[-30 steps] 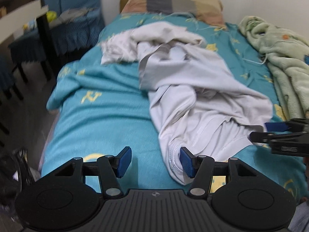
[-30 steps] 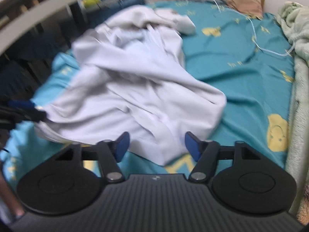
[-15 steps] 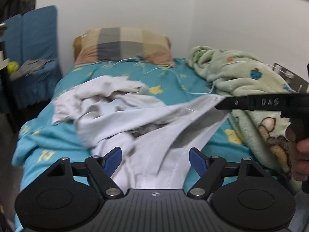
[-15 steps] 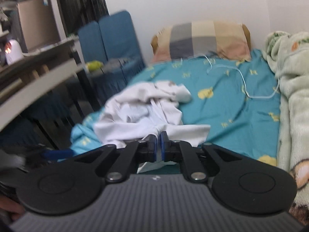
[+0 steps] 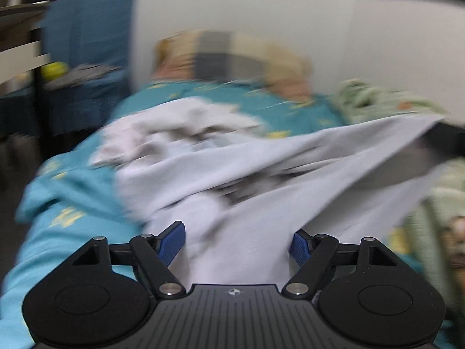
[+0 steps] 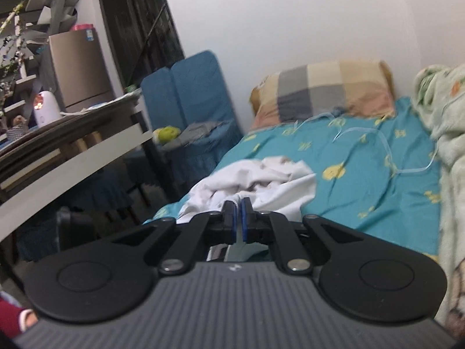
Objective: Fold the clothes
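A: From the left wrist, why does the left gripper [image 5: 237, 242] stand so wide?

B: Its blue fingers [image 5: 171, 244] straddle the near hem of the white garment [image 5: 261, 174] without pressing it; I judge it is lining up a second grip. The cloth rises taut towards the upper right, so something there is lifting it, though the blur hides what.

A: And the right wrist view?

B: The right gripper [image 6: 238, 219] has its fingers [image 6: 229, 218] pinched together on a thin fold of that garment [image 6: 261, 180], raised to pull it clear of the crumpled heap on the teal bed sheet [image 6: 377, 192]. Probably to spread it flat before folding.
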`<state>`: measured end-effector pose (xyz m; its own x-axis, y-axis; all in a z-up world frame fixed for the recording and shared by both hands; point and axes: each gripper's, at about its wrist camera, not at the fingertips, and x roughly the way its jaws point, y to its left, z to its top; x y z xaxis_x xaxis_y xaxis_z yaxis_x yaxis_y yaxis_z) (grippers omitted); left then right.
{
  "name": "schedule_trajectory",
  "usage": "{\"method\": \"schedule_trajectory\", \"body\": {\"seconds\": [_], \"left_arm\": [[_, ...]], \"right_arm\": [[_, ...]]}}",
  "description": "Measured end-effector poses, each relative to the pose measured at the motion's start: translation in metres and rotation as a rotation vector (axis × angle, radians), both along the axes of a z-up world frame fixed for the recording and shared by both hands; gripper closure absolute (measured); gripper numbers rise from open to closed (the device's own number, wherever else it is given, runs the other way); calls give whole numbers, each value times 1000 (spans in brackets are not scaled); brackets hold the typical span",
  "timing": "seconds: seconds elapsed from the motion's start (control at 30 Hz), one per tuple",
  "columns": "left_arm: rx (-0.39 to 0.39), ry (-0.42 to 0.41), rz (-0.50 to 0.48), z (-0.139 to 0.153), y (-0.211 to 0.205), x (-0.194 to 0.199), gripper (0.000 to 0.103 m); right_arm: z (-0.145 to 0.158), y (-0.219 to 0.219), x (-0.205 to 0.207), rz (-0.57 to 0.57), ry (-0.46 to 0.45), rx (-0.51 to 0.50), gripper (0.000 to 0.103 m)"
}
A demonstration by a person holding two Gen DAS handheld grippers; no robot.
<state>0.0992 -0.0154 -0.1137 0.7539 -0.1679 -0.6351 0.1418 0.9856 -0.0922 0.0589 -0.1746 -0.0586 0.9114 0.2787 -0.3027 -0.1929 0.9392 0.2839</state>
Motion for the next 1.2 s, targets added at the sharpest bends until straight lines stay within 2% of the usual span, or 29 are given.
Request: {"method": "schedule_trajectory", "body": {"seconds": [0.07, 0.17, 0.3, 0.4, 0.47, 0.57, 0.7, 0.83, 0.9, 0.97, 1.07, 1.2], "left_arm": [[-17, 41, 74, -2, 14, 2, 26], [1, 33, 106, 6, 26, -6, 26], [14, -76, 143, 35, 33, -26, 34], [-59, -162, 208, 59, 51, -32, 37], [-125, -233, 238, 74, 65, -36, 43], [-164, -317, 223, 95, 78, -43, 43], [-167, -287, 181, 100, 85, -45, 43], [-196, -133, 80, 83, 80, -39, 43], [-165, -95, 7, 74, 65, -39, 43], [-101, -70, -73, 65, 45, -41, 43], [24, -10, -201, 45, 15, -49, 44], [230, 67, -310, 5, -16, -63, 50]], "right_arm": [[2, -2, -1, -46, -26, -20, 98], [2, -6, 0, -94, -42, -27, 98], [-3, -3, 4, -119, -59, -91, 98], [-9, -3, 10, -87, -19, -87, 98], [-14, -1, 14, -54, 33, -82, 97], [-25, 2, 17, 5, 119, -43, 97], [-32, 2, 20, 48, 170, 37, 97], [-32, -3, 20, 39, 171, 87, 97], [-31, -6, 21, 31, 169, 112, 97], [-30, -9, 21, 21, 164, 129, 97], [-28, -13, 20, -1, 154, 137, 97], [-34, -21, 24, -38, 181, 156, 97]]}}
